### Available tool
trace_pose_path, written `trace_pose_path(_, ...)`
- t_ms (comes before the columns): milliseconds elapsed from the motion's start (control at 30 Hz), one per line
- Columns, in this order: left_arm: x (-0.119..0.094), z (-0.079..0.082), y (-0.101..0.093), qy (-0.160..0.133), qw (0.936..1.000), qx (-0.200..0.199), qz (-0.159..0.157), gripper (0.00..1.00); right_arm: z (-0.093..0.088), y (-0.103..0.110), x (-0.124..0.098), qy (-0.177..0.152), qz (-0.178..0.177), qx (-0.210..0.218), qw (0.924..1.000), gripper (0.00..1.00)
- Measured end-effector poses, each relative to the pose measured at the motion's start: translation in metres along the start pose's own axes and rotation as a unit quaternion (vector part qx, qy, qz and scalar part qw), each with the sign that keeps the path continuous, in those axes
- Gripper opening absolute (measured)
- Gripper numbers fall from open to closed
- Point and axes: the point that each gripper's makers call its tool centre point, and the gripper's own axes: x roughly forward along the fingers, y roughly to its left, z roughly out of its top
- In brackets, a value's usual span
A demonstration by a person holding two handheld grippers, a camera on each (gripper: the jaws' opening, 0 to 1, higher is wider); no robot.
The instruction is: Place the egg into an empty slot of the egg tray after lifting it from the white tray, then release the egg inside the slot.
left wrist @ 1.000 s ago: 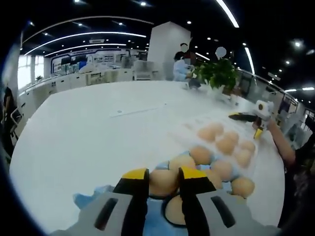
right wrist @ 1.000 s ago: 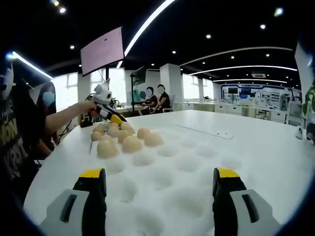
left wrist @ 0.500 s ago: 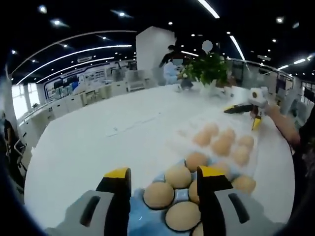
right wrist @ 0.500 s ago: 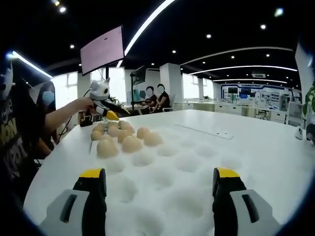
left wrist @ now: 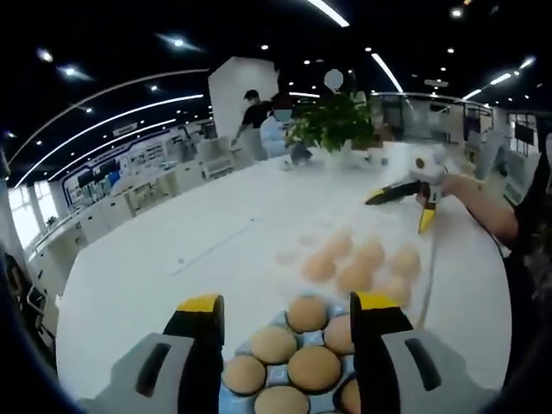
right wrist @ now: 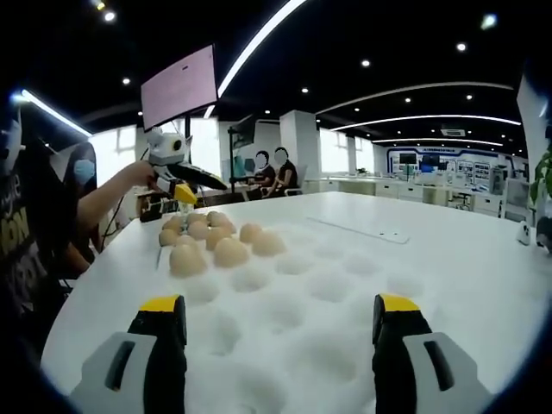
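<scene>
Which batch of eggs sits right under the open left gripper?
The eggs in the blue holder, between the left gripper's open jaws. The other batch lies farther off in the white tray, near the right gripper.

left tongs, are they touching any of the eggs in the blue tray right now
Apart. The left gripper view shows the left tongs open above the blue tray, its eggs sitting between and below the tips with clear gaps. The right gripper view shows them raised.

Blue egg holder (left wrist: 280, 376) cut off at frame bottom. Egg tray (left wrist: 379, 259) blurred; slot edges indistinct. Distant people (right wrist: 272, 170) too small to read.
</scene>
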Motion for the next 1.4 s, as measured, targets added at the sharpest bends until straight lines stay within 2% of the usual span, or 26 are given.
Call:
trace_pose_path(167,0.007,-0.001,-0.017,0.011,0.9997,0.012,-0.019,0.61,0.0,0.0,0.0,0.0,0.0,0.0,1.0,0.93)
trace_pose_path(333,0.01,0.006,-0.026,0.007,0.9995,0.017,-0.027,0.61,0.0,0.0,0.0,-0.001,0.0,0.0,1.0,0.93)
trace_pose_path(700,0.027,0.015,-0.065,0.004,0.9976,0.041,-0.056,0.61,0.001,-0.001,0.0,0.0,-0.001,0.001,1.0,0.93)
trace_pose_path(1033,0.04,0.016,-0.093,0.011,0.9949,0.053,-0.085,0.61,0.001,-0.001,0.001,-0.003,0.0,0.002,1.0,0.93)
trace_pose_path(1267,0.046,0.019,-0.125,0.001,0.9914,0.049,-0.122,0.6,0.002,-0.001,0.001,-0.005,0.001,0.004,1.0,0.93)
trace_pose_path(1400,0.049,0.019,-0.138,0.0,0.99,0.052,-0.131,0.6,0.002,-0.001,0.001,-0.006,0.001,0.004,1.0,0.93)
